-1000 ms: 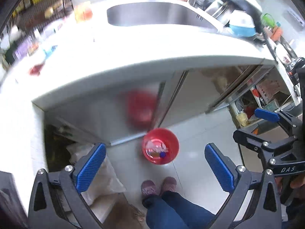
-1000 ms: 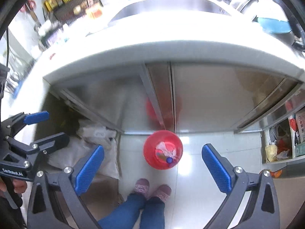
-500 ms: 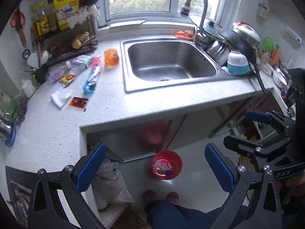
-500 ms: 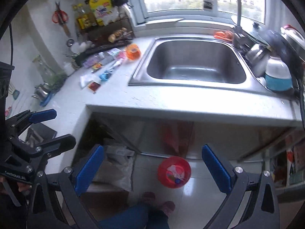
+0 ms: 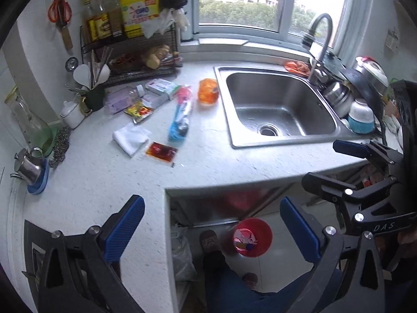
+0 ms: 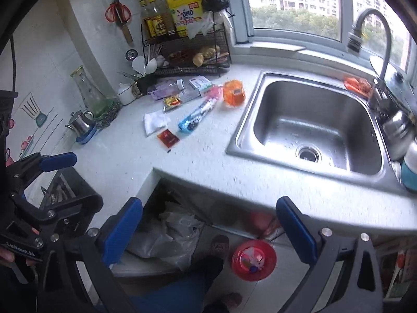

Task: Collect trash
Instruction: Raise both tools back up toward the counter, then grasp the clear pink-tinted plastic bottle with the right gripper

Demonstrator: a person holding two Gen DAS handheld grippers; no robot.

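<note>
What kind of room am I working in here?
A home kitchen, most likely: a steel sink with a gooseneck faucet under a window, a wire rack of bottles, and wrappers scattered on the white counter.

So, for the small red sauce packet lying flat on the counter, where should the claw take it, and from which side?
The red sauce packet lies flat on the white counter, beside the folded white tissue. Probably best to come straight down with an open claw across its short width, pinching at the edge nearest the counter front, where nothing crowds it. It is thin, so the fingers must scrape close.
</note>
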